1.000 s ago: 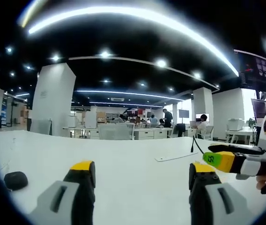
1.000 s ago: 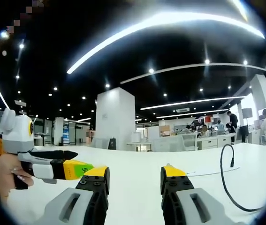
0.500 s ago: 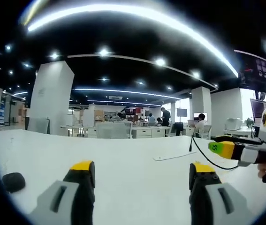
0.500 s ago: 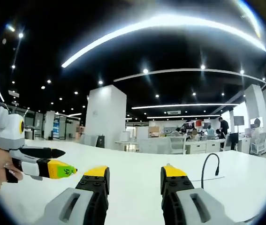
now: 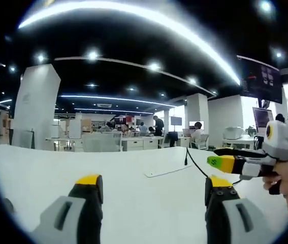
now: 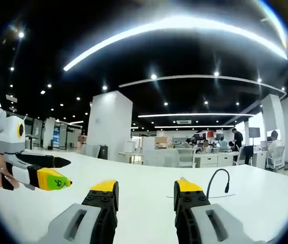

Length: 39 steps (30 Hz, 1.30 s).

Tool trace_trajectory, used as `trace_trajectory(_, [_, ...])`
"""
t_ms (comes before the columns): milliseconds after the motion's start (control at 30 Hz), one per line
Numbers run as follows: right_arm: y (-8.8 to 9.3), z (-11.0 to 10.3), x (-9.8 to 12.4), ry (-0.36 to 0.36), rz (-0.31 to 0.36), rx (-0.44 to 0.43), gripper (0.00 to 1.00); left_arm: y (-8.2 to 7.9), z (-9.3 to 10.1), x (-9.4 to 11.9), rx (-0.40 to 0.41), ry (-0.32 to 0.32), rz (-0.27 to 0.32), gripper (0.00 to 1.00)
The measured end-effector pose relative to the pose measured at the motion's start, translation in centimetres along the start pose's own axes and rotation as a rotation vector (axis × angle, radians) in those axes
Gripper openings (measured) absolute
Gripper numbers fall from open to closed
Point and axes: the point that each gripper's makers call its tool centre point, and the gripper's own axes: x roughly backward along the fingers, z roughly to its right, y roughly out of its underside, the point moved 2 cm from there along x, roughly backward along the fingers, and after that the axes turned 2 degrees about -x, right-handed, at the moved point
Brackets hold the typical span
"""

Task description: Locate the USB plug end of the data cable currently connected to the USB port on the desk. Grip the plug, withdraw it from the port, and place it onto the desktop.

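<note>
A thin black data cable (image 5: 194, 163) rises from the white desk (image 5: 133, 188) beyond my left gripper's right jaw. Its dark end (image 5: 186, 161) hangs just above a thin flat panel (image 5: 165, 171) lying on the desk. In the right gripper view the same cable (image 6: 214, 176) arches up to the right of my jaws, its tip (image 6: 226, 188) pointing down. My left gripper (image 5: 154, 184) is open with nothing between its yellow-tipped jaws. My right gripper (image 6: 146, 188) is open and empty too, and appears at the right of the left gripper view (image 5: 235, 162), held by a hand.
The left gripper (image 6: 37, 170) enters the right gripper view from the left, above the desk. A dark rounded object (image 5: 5, 204) sits at the desk's far left. A white pillar (image 6: 110, 127), office desks and seated people stand far behind. Monitors (image 5: 261, 118) are at the right.
Both views have swung, so the cable now sits nearer the centre of each. The dark object has slid almost out of the left gripper view. Both grippers stay open.
</note>
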Motion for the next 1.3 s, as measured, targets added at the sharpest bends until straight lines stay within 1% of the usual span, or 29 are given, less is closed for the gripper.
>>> trace_trajectory(133, [0.1, 1.1, -0.2, 0.018, -0.003, -0.015, 0.45, -0.4, 0.2, -0.6, -0.017, -0.008, 0.001, 0.82])
trace_trajectory(200, [-0.1, 1.6, -0.3, 0.024, -0.005, -0.008, 0.45, -0.9, 0.1, -1.0, -0.075, -0.025, 0.0, 0.82])
trace_trajectory(300, [-0.6, 2.4, -0.4, 0.037, -0.001, 0.005, 0.45, -1.5, 0.5, -1.6, -0.102, -0.018, 0.009, 0.82])
trace_trajectory(467, [-1.1, 3.2, -0.8, 0.048, 0.0, 0.025, 0.45, -2.2, 1.6, -2.8, -0.111, 0.035, 0.017, 0.81])
trace_trajectory(500, [-1.1, 3.5, -1.0, 0.049, -0.002, 0.026, 0.45, -2.6, 2.0, -3.2, -0.116, 0.061, 0.035, 0.81])
trace_trajectory(533, [-1.2, 3.8, -1.1, 0.054, -0.001, 0.02, 0.45, -2.8, 2.2, -3.5, -0.114, 0.072, 0.041, 0.81])
trace_trajectory(633, [-1.6, 4.3, -1.6, 0.064, 0.001, 0.025, 0.45, -2.6, 2.8, -4.1, -0.13, 0.119, 0.018, 0.81])
trace_trajectory(700, [-2.0, 4.6, -1.9, 0.067, 0.001, 0.036, 0.45, -2.6, 2.8, -4.8, -0.136, 0.125, 0.016, 0.81])
trace_trajectory(800, [-2.9, 4.8, -2.2, 0.067, 0.019, 0.028, 0.45, -2.9, 2.9, -5.8, -0.094, 0.147, 0.017, 0.81])
trace_trajectory(900, [-3.7, 5.0, -2.6, 0.068, 0.027, 0.023, 0.45, -3.2, 3.2, -6.6, -0.082, 0.16, 0.023, 0.81])
trace_trajectory(1000, [-4.1, 5.7, -2.9, 0.091, 0.019, 0.059, 0.45, -3.5, 3.3, -7.5, -0.09, 0.173, 0.025, 0.81])
trace_trajectory(1067, [-4.4, 6.5, -3.2, 0.106, 0.015, 0.075, 0.45, -3.6, 3.4, -8.2, -0.081, 0.196, 0.028, 0.81])
trace_trajectory(1100, [-4.6, 6.9, -3.4, 0.108, 0.013, 0.076, 0.45, -3.5, 3.4, -8.6, -0.067, 0.207, 0.023, 0.81])
trace_trajectory(1167, [-4.8, 7.6, -3.7, 0.114, 0.013, 0.073, 0.45, -3.2, 3.6, -9.2, -0.022, 0.24, -0.006, 0.81])
trace_trajectory(1267, [-5.0, 8.3, -4.0, 0.129, 0.019, 0.074, 0.45, -3.5, 3.3, -10.3, 0.019, 0.235, 0.013, 0.81])
trace_trajectory(1300, [-5.0, 8.5, -4.1, 0.128, 0.012, 0.08, 0.45, -3.7, 3.4, -10.9, 0.016, 0.225, 0.022, 0.81])
